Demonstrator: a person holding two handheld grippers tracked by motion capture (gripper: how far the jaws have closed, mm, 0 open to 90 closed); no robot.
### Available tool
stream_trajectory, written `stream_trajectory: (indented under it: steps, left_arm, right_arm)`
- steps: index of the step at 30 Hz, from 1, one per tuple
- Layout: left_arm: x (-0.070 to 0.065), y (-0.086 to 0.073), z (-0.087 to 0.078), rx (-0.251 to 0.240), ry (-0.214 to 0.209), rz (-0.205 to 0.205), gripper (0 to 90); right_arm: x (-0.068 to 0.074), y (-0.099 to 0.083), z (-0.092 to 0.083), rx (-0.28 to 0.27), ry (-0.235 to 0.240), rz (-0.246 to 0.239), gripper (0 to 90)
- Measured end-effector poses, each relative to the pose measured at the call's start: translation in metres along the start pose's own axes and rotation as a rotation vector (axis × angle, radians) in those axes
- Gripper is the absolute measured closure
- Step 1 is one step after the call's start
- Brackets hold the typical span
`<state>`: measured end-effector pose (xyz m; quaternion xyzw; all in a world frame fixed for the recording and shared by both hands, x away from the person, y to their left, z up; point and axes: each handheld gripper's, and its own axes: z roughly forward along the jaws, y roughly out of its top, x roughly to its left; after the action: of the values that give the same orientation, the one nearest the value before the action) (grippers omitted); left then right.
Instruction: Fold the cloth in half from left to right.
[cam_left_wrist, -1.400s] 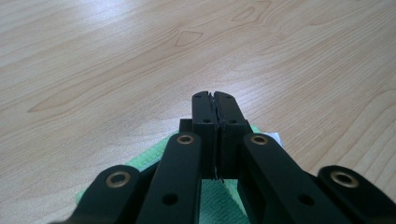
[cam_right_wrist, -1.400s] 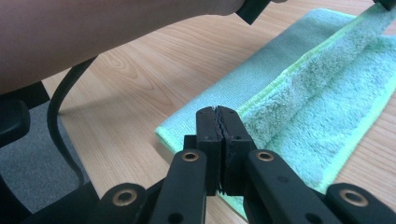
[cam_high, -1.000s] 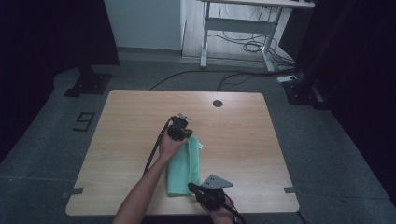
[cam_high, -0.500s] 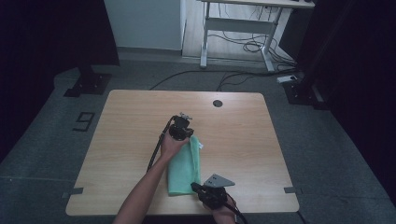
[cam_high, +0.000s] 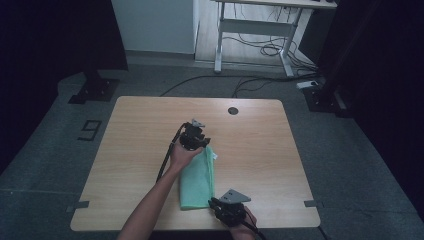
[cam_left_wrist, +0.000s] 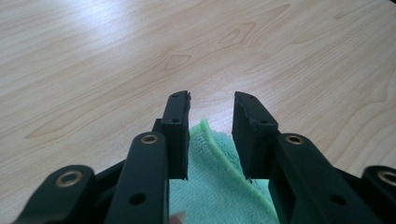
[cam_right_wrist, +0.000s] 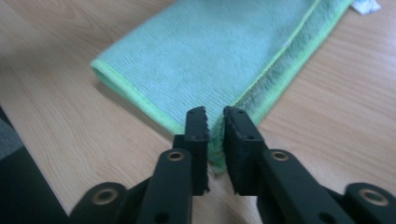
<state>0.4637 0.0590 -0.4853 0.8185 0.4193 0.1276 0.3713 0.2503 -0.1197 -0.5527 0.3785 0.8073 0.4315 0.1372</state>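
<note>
Tools (cam_high: 199, 142) (cam_high: 216, 203) both just-opening over green cloth (cam_high: 197, 175) corners, bare wooden table (cam_high: 135, 130) around.

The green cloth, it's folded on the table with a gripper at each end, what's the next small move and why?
Probably lift both grippers straight up and clear. The green cloth lies folded flat on the table. The left gripper has just been opening, with a cloth corner lying loose between its jaws. The right gripper has also just been opening, its narrow gap still over the near corner. Backing off sideways might drag the fold.
</note>
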Motion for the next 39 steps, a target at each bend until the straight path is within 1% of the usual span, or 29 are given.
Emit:
stream_trajectory:
  steps: [3, 4, 8, 11, 14, 16, 18, 21, 23, 26, 29, 31, 33, 34, 35, 37, 39]
  left_arm:
    - [0.002, -0.004, -0.005, -0.008, 0.004, -0.001, 64.9]
    - [0.003, -0.005, -0.006, -0.008, 0.005, -0.004, 64.9]
    - [0.007, -0.013, -0.006, 0.010, -0.004, -0.007, 65.9]
    - [0.005, -0.016, 0.001, 0.037, -0.019, -0.005, 68.8]
    - [0.000, -0.018, 0.014, 0.072, -0.040, 0.008, 71.7]
    - [-0.002, -0.020, 0.023, 0.097, -0.051, 0.007, 71.7]
    - [-0.005, -0.021, 0.030, 0.111, -0.051, 0.007, 72.4]
    - [-0.008, -0.022, 0.036, 0.116, -0.051, 0.001, 74.0]
    - [-0.010, -0.022, 0.037, 0.118, -0.039, 0.011, 76.5]
    - [-0.011, -0.021, 0.039, 0.129, -0.031, 0.016, 79.2]
    - [-0.013, -0.022, 0.042, 0.132, -0.040, 0.014, 79.2]
    - [-0.015, -0.022, 0.043, 0.134, -0.042, 0.024, 78.8]
    - [-0.015, -0.022, 0.043, 0.130, -0.052, 0.025, 77.3]
    - [-0.015, -0.022, 0.041, 0.128, -0.059, 0.032, 76.2]
    - [-0.014, -0.022, 0.037, 0.113, -0.065, 0.032, 74.9]
    - [-0.013, -0.020, 0.025, 0.077, -0.079, 0.037, 73.2]
    - [-0.010, -0.018, 0.012, 0.054, -0.070, 0.045, 71.2]
  right_arm:
    - [-0.003, -0.001, -0.001, 0.017, -0.013, 0.013, 70.8]
    - [-0.004, -0.001, -0.001, 0.020, -0.017, 0.011, 68.4]
    - [-0.003, 0.000, -0.003, 0.002, -0.025, 0.007, 67.6]
    - [-0.002, 0.002, -0.003, -0.010, -0.022, -0.002, 70.5]
    - [-0.003, 0.001, -0.002, 0.000, -0.009, 0.000, 74.2]
    - [-0.003, 0.001, -0.002, 0.000, 0.001, 0.001, 76.1]
    - [-0.004, 0.001, -0.003, -0.001, 0.002, -0.003, 76.7]
    - [-0.005, 0.001, -0.004, -0.002, 0.007, -0.002, 77.2]
    - [-0.005, 0.001, -0.005, -0.005, 0.007, -0.004, 77.3]
    - [-0.005, 0.001, -0.005, -0.006, 0.010, -0.003, 77.3]
    - [-0.005, 0.001, -0.005, -0.003, 0.013, -0.007, 77.3]
    - [-0.004, 0.001, -0.005, 0.000, 0.014, -0.008, 77.3]
    - [-0.004, 0.001, -0.004, 0.000, 0.015, -0.007, 77.3]
    - [-0.004, 0.001, -0.005, -0.001, 0.017, -0.008, 77.1]
    - [-0.004, 0.001, -0.005, -0.003, 0.020, -0.007, 76.6]
    - [-0.005, 0.002, -0.007, -0.015, 0.020, -0.003, 75.7]
    - [-0.006, 0.004, -0.009, -0.025, 0.020, -0.004, 74.0]
